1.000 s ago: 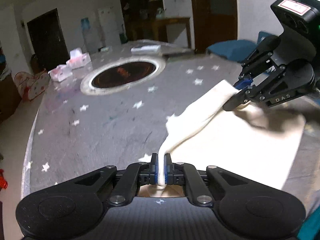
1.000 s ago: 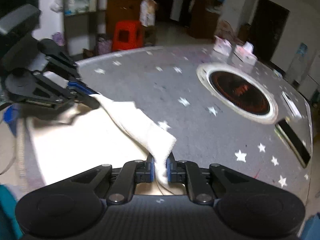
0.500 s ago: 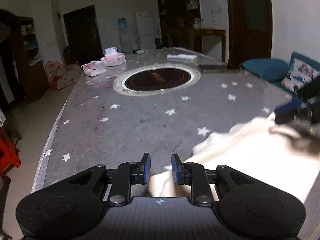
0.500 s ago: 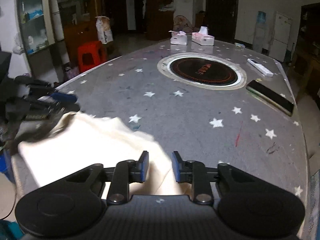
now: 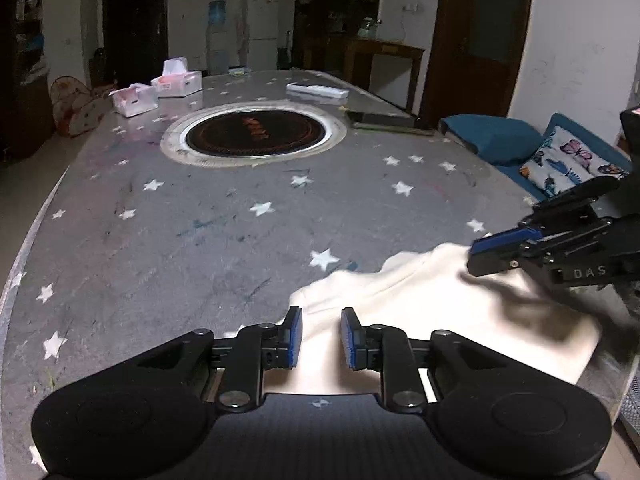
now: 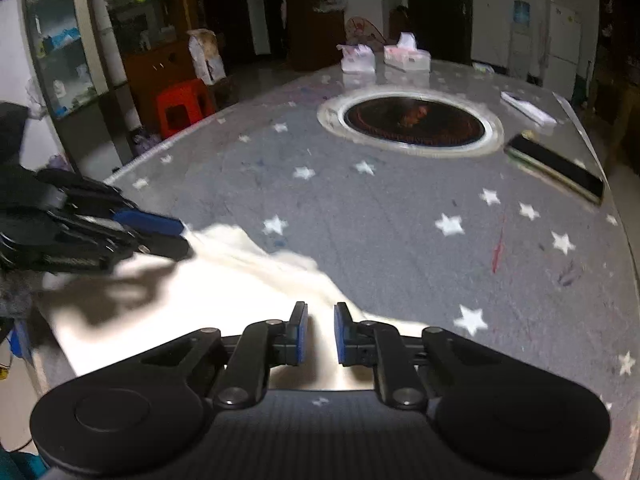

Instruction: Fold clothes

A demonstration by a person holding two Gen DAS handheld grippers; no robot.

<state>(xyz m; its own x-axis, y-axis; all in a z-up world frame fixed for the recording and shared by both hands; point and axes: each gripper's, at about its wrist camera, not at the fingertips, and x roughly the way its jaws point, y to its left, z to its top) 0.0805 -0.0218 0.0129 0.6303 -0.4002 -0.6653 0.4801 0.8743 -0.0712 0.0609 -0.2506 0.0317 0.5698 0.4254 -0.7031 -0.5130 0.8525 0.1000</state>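
Observation:
A cream garment [image 5: 440, 300] lies folded flat on the near part of the grey star-patterned table [image 5: 200, 240]. My left gripper [image 5: 320, 320] hovers over its left corner, jaws slightly apart with nothing pinched. In the same view my right gripper [image 5: 476, 256] comes in from the right above the cloth's far edge. The right wrist view shows the cream garment [image 6: 240, 280] under my right gripper [image 6: 320, 312], whose jaws are closing with a narrow gap and no cloth gripped between the pads. There my left gripper [image 6: 180, 236] hangs over the cloth's far left corner.
A round dark hob [image 5: 254, 132] is set into the table's middle. Two tissue boxes [image 5: 176, 80], a white remote [image 5: 316, 92] and a dark phone [image 6: 556, 168] lie beyond it. A red stool [image 6: 182, 106] stands left of the table, blue cushions [image 5: 492, 140] to the right.
Both grippers let go of the cloth's edge, which dropped flat onto the table. Both wrists rolled level and drew back a little; the right jaws have narrowed again.

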